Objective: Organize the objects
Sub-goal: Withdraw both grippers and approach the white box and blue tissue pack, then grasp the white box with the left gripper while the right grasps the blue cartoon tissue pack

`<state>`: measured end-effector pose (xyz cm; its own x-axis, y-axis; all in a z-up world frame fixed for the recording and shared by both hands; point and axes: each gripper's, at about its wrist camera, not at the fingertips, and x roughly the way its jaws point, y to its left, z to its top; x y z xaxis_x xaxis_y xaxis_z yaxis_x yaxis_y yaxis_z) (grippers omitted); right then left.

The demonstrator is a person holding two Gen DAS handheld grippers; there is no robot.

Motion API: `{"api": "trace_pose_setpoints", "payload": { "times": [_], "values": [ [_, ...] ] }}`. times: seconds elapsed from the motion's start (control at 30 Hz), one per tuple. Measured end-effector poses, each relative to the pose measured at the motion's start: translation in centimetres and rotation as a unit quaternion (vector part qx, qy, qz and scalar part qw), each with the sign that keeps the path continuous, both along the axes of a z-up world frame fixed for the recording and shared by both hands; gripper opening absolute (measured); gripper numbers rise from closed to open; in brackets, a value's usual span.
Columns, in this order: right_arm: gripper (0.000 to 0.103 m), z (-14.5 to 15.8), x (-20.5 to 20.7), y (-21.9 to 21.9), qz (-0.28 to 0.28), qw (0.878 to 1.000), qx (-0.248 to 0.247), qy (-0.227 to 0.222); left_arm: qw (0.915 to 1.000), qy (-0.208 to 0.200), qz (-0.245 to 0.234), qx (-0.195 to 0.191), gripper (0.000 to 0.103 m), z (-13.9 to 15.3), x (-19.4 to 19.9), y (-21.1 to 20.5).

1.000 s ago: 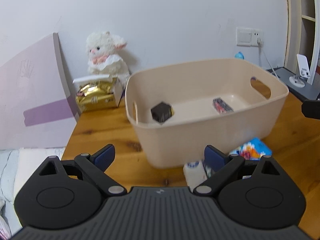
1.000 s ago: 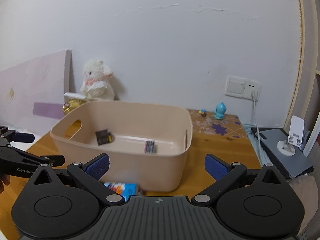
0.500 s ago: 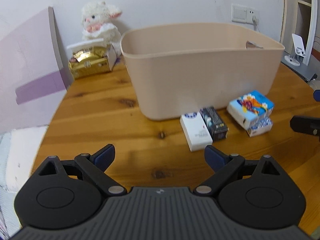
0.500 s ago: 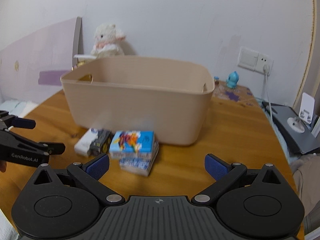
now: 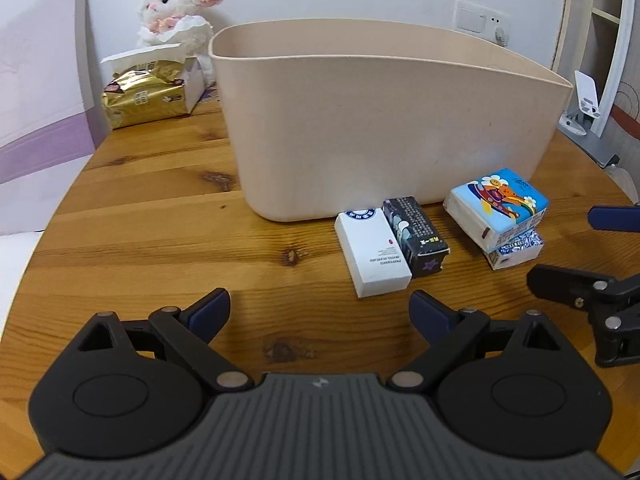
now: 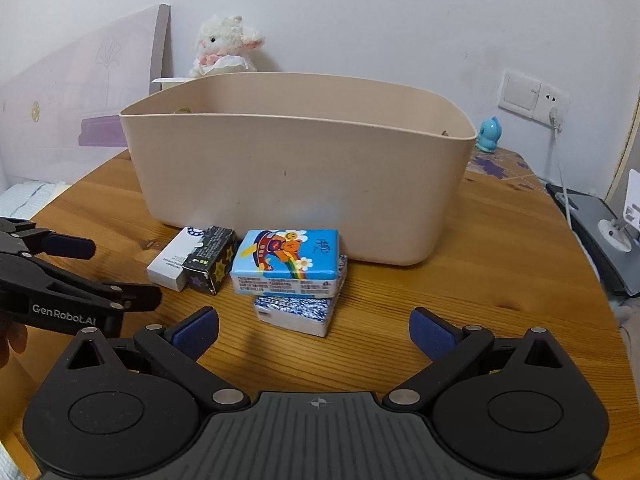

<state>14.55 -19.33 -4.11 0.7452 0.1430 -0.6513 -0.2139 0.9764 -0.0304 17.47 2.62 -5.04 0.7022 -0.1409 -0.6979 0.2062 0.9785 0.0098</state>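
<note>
Right wrist view: colourful tissue pack (image 6: 286,261) atop foil pack (image 6: 294,314); both grippers' jaws wide, empty.

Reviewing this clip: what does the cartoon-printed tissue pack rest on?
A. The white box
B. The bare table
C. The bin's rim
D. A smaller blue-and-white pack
D: the cartoon-printed tissue pack sits on top of a smaller blue-and-white pack, on the table in front of the beige bin, apart from the white box.
</note>
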Motion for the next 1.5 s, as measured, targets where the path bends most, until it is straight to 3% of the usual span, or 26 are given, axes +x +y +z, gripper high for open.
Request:
{"api": "trace_pose_setpoints", "payload": {
  "times": [0.63, 0.73, 1.0, 1.1, 1.17, 1.27, 1.4, 1.5],
  "values": [
    [0.103, -0.7, 3.0, 0.2, -0.009, 1.000, 0.009, 0.011, 0.9994, -0.004, -0.034, -0.001, 0.097, -0.7, 2.5, -1.0],
    [0.099, -0.7, 3.2, 0.3, -0.008, 1.000, 0.008, 0.009, 0.9994, -0.004, -0.034, -0.001, 0.096, -0.7, 2.5, -0.9],
    [0.078, -0.4, 3.3, 0.5, 0.001, 1.000, 0.006, 0.000, 0.9993, -0.016, -0.034, -0.006, 0.067, -0.4, 2.4, -0.7],
    [0.064, -0.5, 3.0, 0.6, 0.009, 1.000, 0.013, 0.003, 0.9992, -0.017, -0.037, -0.008, 0.051, -0.2, 2.5, -0.9],
    [0.060, -0.4, 2.8, 0.8, 0.013, 1.000, 0.012, 0.002, 0.9989, -0.014, -0.043, -0.010, 0.034, 0.0, 2.3, -1.1],
    [0.057, -0.3, 2.8, 0.8, 0.014, 1.000, 0.013, 0.001, 0.9988, -0.013, -0.048, -0.002, 0.033, 0.1, 2.1, -1.4],
    [0.032, -0.3, 2.4, 0.4, 0.014, 1.000, 0.023, 0.004, 0.9988, -0.015, -0.047, 0.003, 0.033, 0.1, 1.6, -1.6],
    [0.027, -0.3, 2.2, 0.2, 0.009, 1.000, 0.023, 0.001, 0.9987, -0.015, -0.048, 0.007, 0.033, 0.2, 1.3, -1.7]
  ]
}}
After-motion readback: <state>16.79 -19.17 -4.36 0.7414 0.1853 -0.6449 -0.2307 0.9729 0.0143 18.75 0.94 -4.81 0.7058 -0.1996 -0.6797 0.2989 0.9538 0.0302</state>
